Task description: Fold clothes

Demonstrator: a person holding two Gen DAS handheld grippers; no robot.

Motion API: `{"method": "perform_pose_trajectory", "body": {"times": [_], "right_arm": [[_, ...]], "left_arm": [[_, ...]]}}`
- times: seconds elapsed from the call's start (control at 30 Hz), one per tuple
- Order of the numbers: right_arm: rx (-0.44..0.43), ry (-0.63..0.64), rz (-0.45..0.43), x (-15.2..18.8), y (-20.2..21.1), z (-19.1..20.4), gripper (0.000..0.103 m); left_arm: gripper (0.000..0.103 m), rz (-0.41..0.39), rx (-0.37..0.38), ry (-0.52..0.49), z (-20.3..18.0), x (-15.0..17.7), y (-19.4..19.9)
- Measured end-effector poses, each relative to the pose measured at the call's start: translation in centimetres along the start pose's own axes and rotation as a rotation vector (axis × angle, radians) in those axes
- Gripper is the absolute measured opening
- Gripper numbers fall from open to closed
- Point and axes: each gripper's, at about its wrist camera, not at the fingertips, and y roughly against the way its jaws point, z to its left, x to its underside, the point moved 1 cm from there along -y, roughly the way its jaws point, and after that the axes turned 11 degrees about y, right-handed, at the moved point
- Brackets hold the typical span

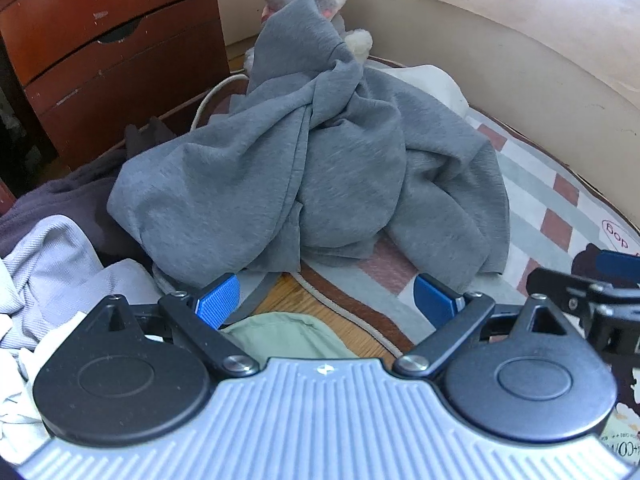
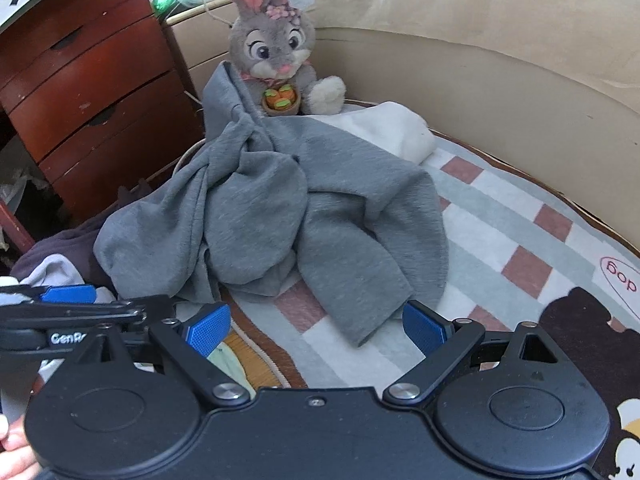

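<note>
Nearest to you, your left gripper [image 1: 326, 300] has its blue pads spread wide with nothing between them, poised above a pale green cloth [image 1: 288, 334] and a strip of wooden floor at the edge of the checked blanket [image 1: 532, 200]. Your right gripper [image 2: 318, 326] is likewise released and empty, just beside the left one, whose arm shows at the left edge of the right wrist view. Just ahead of both sits the gray garment [image 1: 312, 160], crumpled and twisted into a heap on the blanket; its closest hem lies between the right gripper's pads in the picture, though you cannot tell whether it touches them. To your left a pile of other clothes [image 1: 44, 264], pale lavender and dark purple, lies against the gray heap. Farther back, the garment's upper end is draped up against a plush rabbit [image 2: 276, 48] propped at the beige headboard [image 2: 500, 80], with a white cloth [image 2: 396, 132] beside it. A red-brown chest of drawers [image 2: 80, 92] stands at the far left.
</note>
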Motion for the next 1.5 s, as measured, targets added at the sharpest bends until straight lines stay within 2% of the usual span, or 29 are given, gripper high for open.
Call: {"method": "perform_pose_trajectory", "body": {"times": [0.17, 0.3, 0.33, 0.37, 0.4, 0.43, 0.47, 0.5, 0.53, 0.57, 0.63, 0.67, 0.77, 0.8, 0.87, 0.9, 0.97, 1.03, 1.13, 1.17, 1.2, 1.23, 1.27, 1.3, 1.33, 1.37, 1.4, 1.47, 1.5], "right_arm": [[-0.019, 0.015, 0.004, -0.4, -0.9, 0.1, 0.095], [-0.021, 0.107, -0.045, -1.9, -1.9, -0.3, 0.094], [-0.025, 0.136, -0.067, -2.3, -2.2, -0.5, 0.09], [-0.042, 0.15, -0.081, -2.8, -2.7, -0.7, 0.086], [-0.07, 0.165, -0.087, -3.2, -3.4, -0.8, 0.069], [-0.107, 0.19, -0.082, -3.5, -4.2, -0.8, 0.046], [-0.142, 0.214, -0.078, -3.9, -5.1, -0.8, 0.036], [-0.165, 0.233, -0.075, -4.0, -6.0, -0.6, 0.033], [-0.174, 0.242, -0.075, -4.1, -6.7, -0.3, 0.029], [-0.184, 0.246, -0.076, -4.1, -7.4, -0.1, 0.026], [-0.205, 0.231, -0.085, -4.4, -8.8, 0.0, 0.024], [-0.216, 0.219, -0.089, -4.5, -9.5, 0.0, 0.024], [-0.254, 0.12, -0.101, -5.2, -11.7, -1.0, 0.028], [-0.268, 0.079, -0.101, -5.5, -12.4, -1.4, 0.032], [-0.297, -0.018, -0.081, -6.0, -14.3, -2.4, 0.056], [-0.3, -0.068, -0.053, -6.3, -15.6, -2.8, 0.077], [-0.283, -0.143, -0.037, -6.6, -17.3, -3.5, 0.08], [-0.309, -0.21, -0.06, -6.5, -18.6, -4.0, 0.08], [-0.406, -0.381, -0.041, -5.2, -20.4, -5.1, 0.08], [-0.448, -0.434, -0.045, -4.6, -20.8, -5.4, 0.08], [-0.498, -0.463, -0.058, -4.2, -21.0, -5.5, 0.074], [-0.536, -0.469, -0.068, -4.1, -21.1, -5.5, 0.058], [-0.549, -0.462, -0.071, -4.1, -21.1, -5.3, 0.051], [-0.561, -0.454, -0.074, -4.2, -21.1, -5.2, 0.039], [-0.569, -0.443, -0.078, -4.3, -21.1, -5.1, 0.023], [-0.559, -0.419, -0.085, -4.4, -21.0, -5.1, 0.017], [-0.536, -0.396, -0.092, -4.7, -20.8, -5.0, 0.016], [-0.485, -0.365, -0.112, -5.0, -20.5, -5.0, 0.017], [-0.46, -0.358, -0.122, -5.2, -20.4, -5.0, 0.023]], "left_arm": [[0.092, -0.018, 0.022, 0.0, 0.5, -0.7, -1.1], [0.083, -0.107, -0.016, -0.06, 1.0, -2.2, -1.7], [0.08, -0.123, -0.011, -0.066, 1.2, -2.7, -2.1], [0.07, -0.136, -0.006, -0.07, 1.5, -3.3, -2.5], [0.066, -0.14, 0.017, -0.07, 1.8, -3.9, -3.2], [0.066, -0.114, 0.06, -0.065, 2.2, -4.7, -4.3], [0.056, -0.058, 0.096, -0.027, 2.8, -5.4, -5.6], [0.045, 0.004, 0.127, 0.022, 3.3, -6.1, -7.0], [0.038, 0.014, 0.128, 0.039, 3.6, -6.6, -7.7], [0.025, 0.007, 0.118, 0.047, 3.8, -7.1, -8.3], [0.022, -0.007, 0.099, 0.063, 4.1, -8.0, -9.5], [0.021, -0.04, 0.076, 0.052, 4.1, -8.2, -9.7], [0.021, -0.1, 0.03, 0.064, 4.7, -8.7, -10.7], [0.021, -0.118, 0.016, 0.07, 5.0, -8.9, -11.0], [0.021, -0.09, 0.008, 0.047, 5.1, -9.3, -12.0], [0.021, -0.091, 0.01, 0.034, 5.1, -9.4, -12.3], [0.021, -0.106, 0.017, 0.008, 4.9, -9.4, -12.7], [0.021, -0.114, 0.04, -0.003, 4.8, -9.5, -13.2], [0.024, -0.095, 0.077, 0.024, 5.0, -9.6, -14.3], [0.028, -0.083, 0.082, 0.039, 5.2, -9.6, -14.3], [0.034, -0.07, 0.086, 0.055, 5.4, -9.6, -14.2], [0.037, -0.057, 0.09, 0.072, 5.6, -9.6, -14.0], [0.044, -0.056, 0.103, 0.074, 5.8, -9.6, -13.7], [0.048, -0.06, 0.118, 0.072, 5.9, -9.5, -13.4], [0.049, -0.063, 0.133, 0.069, 6.0, -9.4, -13.0], [0.05, -0.069, 0.15, 0.062, 6.0, -9.3, -12.7], [0.052, -0.074, 0.169, 0.053, 6.0, -9.3, -12.7], [0.063, -0.081, 0.179, 0.034, 5.7, -9.2, -13.2], [0.069, -0.08, 0.16, 0.024, 5.5, -9.2, -13.7]]}}
